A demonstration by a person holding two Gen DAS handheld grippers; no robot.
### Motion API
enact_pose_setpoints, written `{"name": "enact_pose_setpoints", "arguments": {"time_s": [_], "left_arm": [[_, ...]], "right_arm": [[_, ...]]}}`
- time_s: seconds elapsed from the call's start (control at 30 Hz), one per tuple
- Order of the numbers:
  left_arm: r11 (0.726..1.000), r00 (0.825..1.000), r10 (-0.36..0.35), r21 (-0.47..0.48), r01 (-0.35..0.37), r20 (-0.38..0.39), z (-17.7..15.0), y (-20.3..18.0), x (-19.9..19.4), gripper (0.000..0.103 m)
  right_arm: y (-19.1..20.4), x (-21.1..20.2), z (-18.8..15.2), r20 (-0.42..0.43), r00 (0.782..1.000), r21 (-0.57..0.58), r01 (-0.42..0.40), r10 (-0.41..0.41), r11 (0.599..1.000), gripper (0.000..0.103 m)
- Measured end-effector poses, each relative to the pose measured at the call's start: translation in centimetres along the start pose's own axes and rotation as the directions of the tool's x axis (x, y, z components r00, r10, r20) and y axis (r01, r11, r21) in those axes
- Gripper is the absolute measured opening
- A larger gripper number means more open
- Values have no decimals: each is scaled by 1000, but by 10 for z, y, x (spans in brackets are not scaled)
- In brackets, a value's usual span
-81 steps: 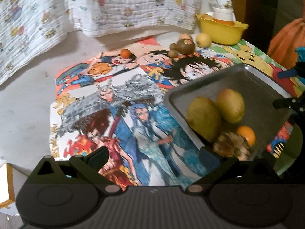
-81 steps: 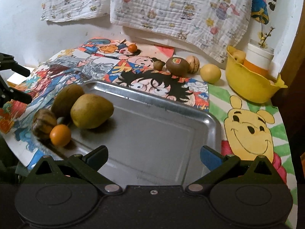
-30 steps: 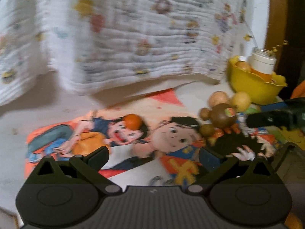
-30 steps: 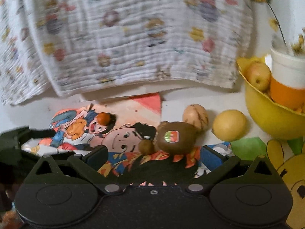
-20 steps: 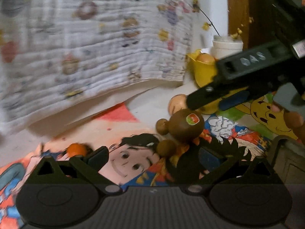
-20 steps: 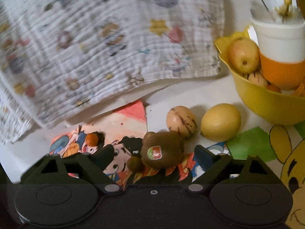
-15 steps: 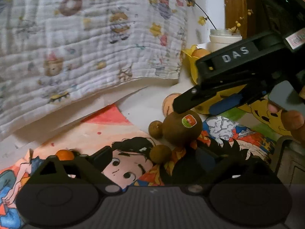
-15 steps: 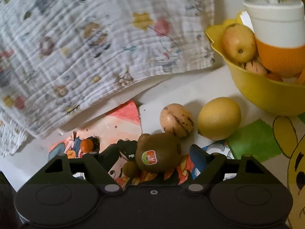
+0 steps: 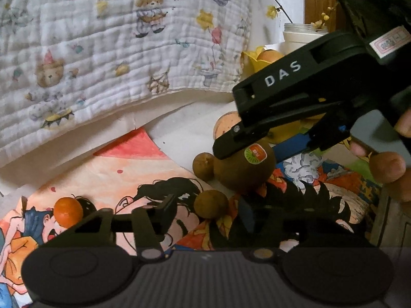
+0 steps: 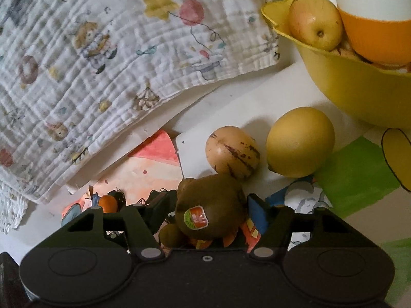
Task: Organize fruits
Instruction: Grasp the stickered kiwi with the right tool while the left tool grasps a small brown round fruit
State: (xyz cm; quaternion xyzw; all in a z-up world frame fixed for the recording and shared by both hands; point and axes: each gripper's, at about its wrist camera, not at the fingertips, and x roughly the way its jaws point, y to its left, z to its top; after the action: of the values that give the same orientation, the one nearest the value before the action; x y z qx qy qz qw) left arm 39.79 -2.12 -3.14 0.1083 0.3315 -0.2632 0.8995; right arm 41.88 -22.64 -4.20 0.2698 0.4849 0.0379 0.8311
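Note:
A brown kiwi with a sticker (image 10: 209,210) lies on the cartoon mat between the fingers of my right gripper (image 10: 208,214), whose jaws stand close on both sides of it. The kiwi also shows in the left wrist view (image 9: 244,169), with the right gripper (image 9: 259,151) over it. Two small brown round fruits (image 9: 210,203) (image 9: 203,163) lie beside the kiwi. My left gripper (image 9: 205,213) is open around the nearer small brown fruit. A small orange fruit (image 9: 68,211) lies to the left.
A striped tan fruit (image 10: 232,152) and a yellow lemon (image 10: 300,141) lie behind the kiwi. A yellow bowl (image 10: 354,89) with an apple (image 10: 314,21) and an orange-and-white cup (image 10: 375,30) stands at the back right. A printed cloth (image 10: 115,51) hangs behind. A metal tray's corner (image 9: 390,225) is at the right.
Both grippers have moved from over the tray to the fruit cluster at the back. The right gripper's fingers have narrowed around the kiwi. The left gripper has come close to the small brown fruit.

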Motion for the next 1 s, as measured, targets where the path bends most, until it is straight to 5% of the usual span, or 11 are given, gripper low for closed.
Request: {"name": "enact_pose_setpoints", "arguments": {"time_s": [0.27,1.0], "left_arm": [[999,1000,-17,-28,16,-26,3,2,9,33],[978,995,7,-209,-29,-101,-7,19,-19,32]], "right_arm": [[2,8,0,-5,1000,0,17,-17,1000,67],[-5,-3,-9,-22,999,15,-39,39,999,63]]}}
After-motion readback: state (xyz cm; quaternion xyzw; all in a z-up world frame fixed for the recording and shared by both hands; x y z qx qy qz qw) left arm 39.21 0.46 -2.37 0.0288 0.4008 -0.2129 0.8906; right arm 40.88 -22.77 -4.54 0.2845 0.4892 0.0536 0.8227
